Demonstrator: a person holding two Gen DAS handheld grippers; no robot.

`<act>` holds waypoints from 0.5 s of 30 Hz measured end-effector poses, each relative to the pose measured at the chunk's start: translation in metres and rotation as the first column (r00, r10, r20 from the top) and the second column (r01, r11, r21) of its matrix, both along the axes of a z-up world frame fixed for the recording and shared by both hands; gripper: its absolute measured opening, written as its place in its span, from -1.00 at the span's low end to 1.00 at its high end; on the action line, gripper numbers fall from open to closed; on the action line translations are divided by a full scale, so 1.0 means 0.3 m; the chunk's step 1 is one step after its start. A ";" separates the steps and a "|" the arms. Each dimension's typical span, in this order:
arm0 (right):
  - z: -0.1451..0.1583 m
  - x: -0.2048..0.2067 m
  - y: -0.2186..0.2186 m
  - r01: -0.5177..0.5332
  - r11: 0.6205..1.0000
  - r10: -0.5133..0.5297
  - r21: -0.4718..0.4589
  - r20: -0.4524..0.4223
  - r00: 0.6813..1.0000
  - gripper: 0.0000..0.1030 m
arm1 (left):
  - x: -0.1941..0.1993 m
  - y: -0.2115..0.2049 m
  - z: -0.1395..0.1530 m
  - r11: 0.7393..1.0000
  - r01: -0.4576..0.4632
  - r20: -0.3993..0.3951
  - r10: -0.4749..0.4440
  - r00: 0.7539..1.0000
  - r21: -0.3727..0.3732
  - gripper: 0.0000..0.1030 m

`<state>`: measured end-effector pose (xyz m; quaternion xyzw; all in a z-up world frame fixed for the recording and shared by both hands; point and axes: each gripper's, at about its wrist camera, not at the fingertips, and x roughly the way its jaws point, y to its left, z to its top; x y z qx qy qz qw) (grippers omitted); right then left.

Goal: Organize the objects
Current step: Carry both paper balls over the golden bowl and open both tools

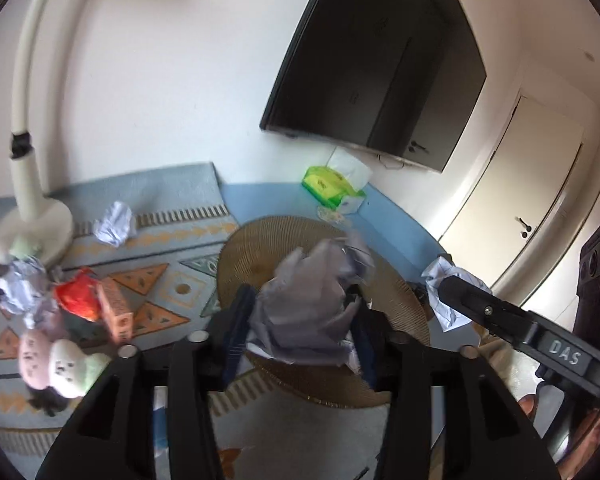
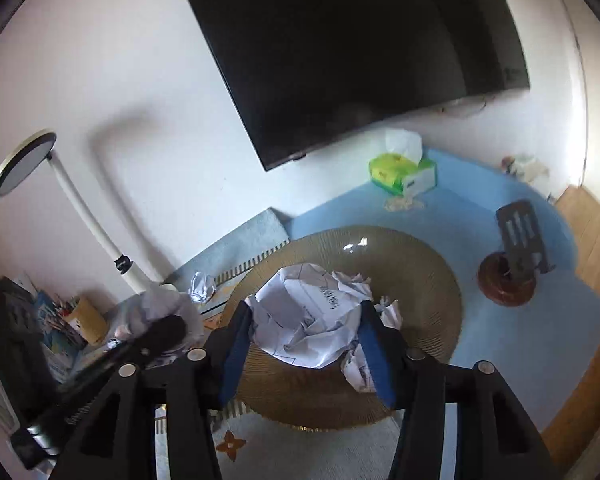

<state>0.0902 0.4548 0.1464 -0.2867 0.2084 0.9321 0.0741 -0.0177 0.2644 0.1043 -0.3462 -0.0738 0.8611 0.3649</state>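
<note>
Your biggest landmark is the black television [image 2: 352,52] on the white wall, filling twelve o'clock in the right wrist view. Below it the blue mat [image 2: 496,320] runs out toward three o'clock, and the patterned rug [image 1: 172,280] lies at nine o'clock in the left wrist view.

On these sits the round woven tray [image 2: 424,276], dead centre under both of your grippers. The white floor lamp [image 2: 88,216] stands at ten o'clock, its base on the rug.

Your right gripper [image 2: 306,344] is clamped on a crumpled paper ball [image 2: 312,320], blue pads pressing both sides, held over the tray. Your left gripper [image 1: 300,320] likewise pinches a crumpled grey-white paper wad [image 1: 312,300] above the tray; that frame is blurred.

At one o'clock by the wall is the green tissue box [image 2: 404,172]. A brown round base with a dark stand [image 2: 508,276] rests on the mat at three o'clock. In the left wrist view, plush toys [image 1: 56,360], a red packet [image 1: 78,298] and an orange carton [image 1: 118,312] crowd eight to nine o'clock.

A loose paper ball [image 2: 202,286] lies on the rug just beside the tray's rim at ten o'clock, and small scraps [image 2: 388,308] sit in the tray.
</note>
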 end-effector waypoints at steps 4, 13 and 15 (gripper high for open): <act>-0.048 -0.074 0.062 -0.022 0.998 0.024 -0.062 0.041 0.999 0.31 | -0.065 0.047 -0.064 1.000 0.014 0.068 -0.014 0.998 0.009 0.35; -0.060 -0.042 0.033 -0.046 0.998 0.047 -0.043 0.038 0.998 0.31 | 0.029 -0.131 0.018 0.999 -0.046 -0.002 0.046 0.999 0.029 0.42; -0.036 -0.040 -0.016 -0.076 0.997 0.076 -0.019 0.017 0.997 0.31 | 0.071 -0.201 0.052 0.996 -0.091 -0.048 0.092 0.995 0.027 0.42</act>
